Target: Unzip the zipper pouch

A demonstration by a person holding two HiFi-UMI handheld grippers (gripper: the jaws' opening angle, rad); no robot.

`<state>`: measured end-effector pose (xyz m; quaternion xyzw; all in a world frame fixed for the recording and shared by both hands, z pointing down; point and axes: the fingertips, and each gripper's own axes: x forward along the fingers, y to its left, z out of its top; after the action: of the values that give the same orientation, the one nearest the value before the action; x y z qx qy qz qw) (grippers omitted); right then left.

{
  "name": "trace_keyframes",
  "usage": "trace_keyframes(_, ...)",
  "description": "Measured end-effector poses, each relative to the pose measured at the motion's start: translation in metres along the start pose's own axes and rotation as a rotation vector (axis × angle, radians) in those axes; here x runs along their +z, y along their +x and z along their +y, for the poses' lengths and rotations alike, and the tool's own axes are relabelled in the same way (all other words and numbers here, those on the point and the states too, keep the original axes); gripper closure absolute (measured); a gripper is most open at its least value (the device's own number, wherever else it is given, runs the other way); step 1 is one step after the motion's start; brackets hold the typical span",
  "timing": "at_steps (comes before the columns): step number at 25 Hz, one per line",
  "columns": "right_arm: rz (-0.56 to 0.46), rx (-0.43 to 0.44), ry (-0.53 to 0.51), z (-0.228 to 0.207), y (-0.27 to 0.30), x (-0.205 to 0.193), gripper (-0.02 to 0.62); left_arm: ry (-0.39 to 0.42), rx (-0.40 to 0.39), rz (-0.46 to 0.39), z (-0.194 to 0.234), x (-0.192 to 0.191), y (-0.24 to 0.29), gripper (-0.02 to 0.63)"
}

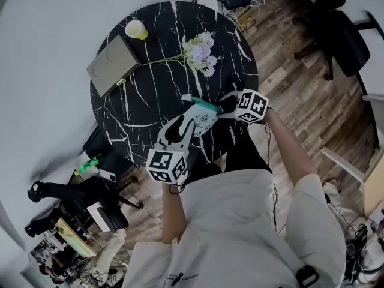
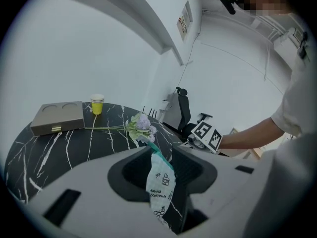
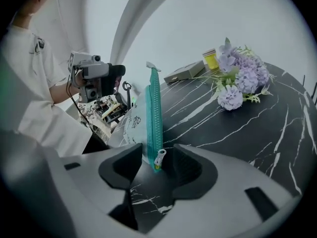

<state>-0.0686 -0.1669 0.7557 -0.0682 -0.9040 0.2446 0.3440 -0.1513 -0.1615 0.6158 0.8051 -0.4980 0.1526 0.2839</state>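
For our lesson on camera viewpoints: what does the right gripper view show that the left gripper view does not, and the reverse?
Only the right gripper view: the white zipper pull between the right hand-held gripper's open jaws. Only the left gripper view: the zipper pouch's printed side and an office chair. Both: the zipper pouch, flowers, yellow cup, grey box and marble table.

1. The left gripper [image 2: 161, 173] tilts downward, its jaws clamped on one end of the zipper pouch [image 2: 159, 185].
2. The right gripper [image 3: 157, 165] faces it, also tilted down. Its jaws are apart, with the zipper pull [image 3: 159, 157] between them.
3. The bare left forearm [image 1: 171, 212] and right forearm [image 1: 288, 149] reach forward.
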Motion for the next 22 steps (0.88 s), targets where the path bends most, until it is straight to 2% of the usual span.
trace_keyframes(7, 0.068, 0.0, -0.051, 0.008, 0.011, -0.003, 0.483, -0.01, 0.0, -0.007, 0.004, -0.003, -0.004, 0.465)
trace_keyframes(11, 0.011, -0.038, -0.073, 0.015, 0.005, 0.011, 0.514, -0.013, 0.002, -0.022, 0.006, -0.004, -0.01, 0.465)
trace_keyframes(14, -0.024, -0.081, -0.107, 0.023, -0.003, 0.028, 0.522, -0.009, -0.002, -0.032, 0.005, -0.002, -0.013, 0.465)
trace_keyframes(22, 0.005, -0.234, -0.285, 0.043, -0.017, 0.065, 0.534, 0.028, -0.011, -0.089, 0.001, 0.023, -0.023, 0.465)
